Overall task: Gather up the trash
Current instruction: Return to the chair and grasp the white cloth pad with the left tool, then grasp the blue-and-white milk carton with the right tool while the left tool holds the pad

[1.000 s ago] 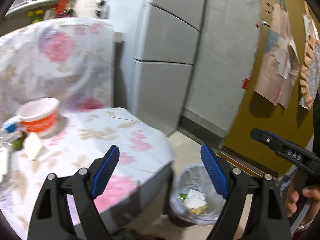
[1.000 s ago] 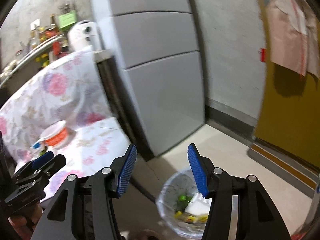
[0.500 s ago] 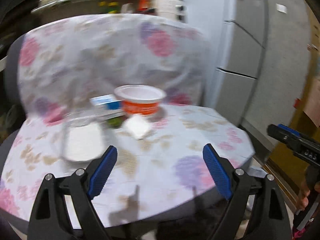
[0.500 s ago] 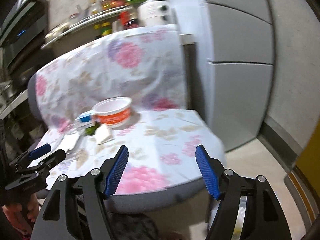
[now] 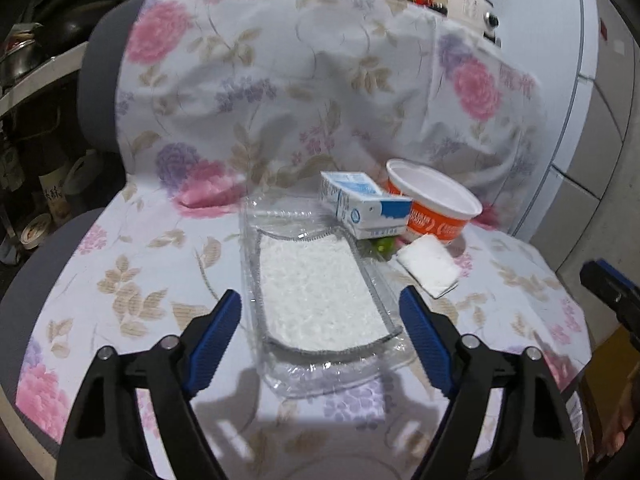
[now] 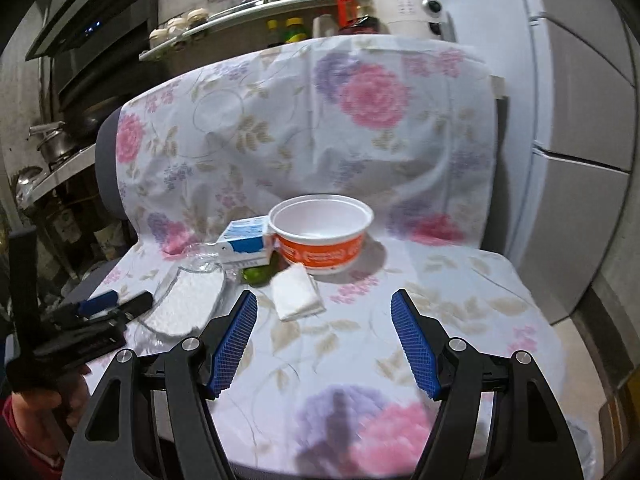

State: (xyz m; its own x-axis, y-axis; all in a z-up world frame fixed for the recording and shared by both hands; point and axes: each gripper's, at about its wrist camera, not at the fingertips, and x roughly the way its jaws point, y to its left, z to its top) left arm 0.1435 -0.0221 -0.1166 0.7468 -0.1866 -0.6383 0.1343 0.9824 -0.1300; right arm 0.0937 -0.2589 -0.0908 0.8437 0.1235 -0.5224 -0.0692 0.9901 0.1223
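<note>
Trash lies on a chair seat draped in floral cloth [image 5: 132, 264]. A clear plastic tray [image 5: 320, 300] with a white pad lies just ahead of my open, empty left gripper [image 5: 320, 340]. Behind it are a blue-and-white carton [image 5: 362, 204], an orange-and-white cup [image 5: 436, 206], a green scrap [image 5: 380, 245] and a folded white tissue [image 5: 428, 266]. In the right wrist view my right gripper [image 6: 324, 344] is open and empty above the seat, short of the tissue [image 6: 296, 290], the cup [image 6: 320, 232], the carton [image 6: 244, 242] and the tray [image 6: 188, 300]. The left gripper [image 6: 108, 304] shows at the left there.
The chair back [image 6: 304, 128] rises behind the trash. A grey fridge [image 6: 580, 120] stands to the right. Shelves with bottles and a white appliance [image 6: 408, 8] are behind the chair, pots and shelving [image 6: 56, 148] to the left.
Both grippers swung left from the floor bin and fridge to face the chair seat, then moved closer to the trash. Both stayed open.
</note>
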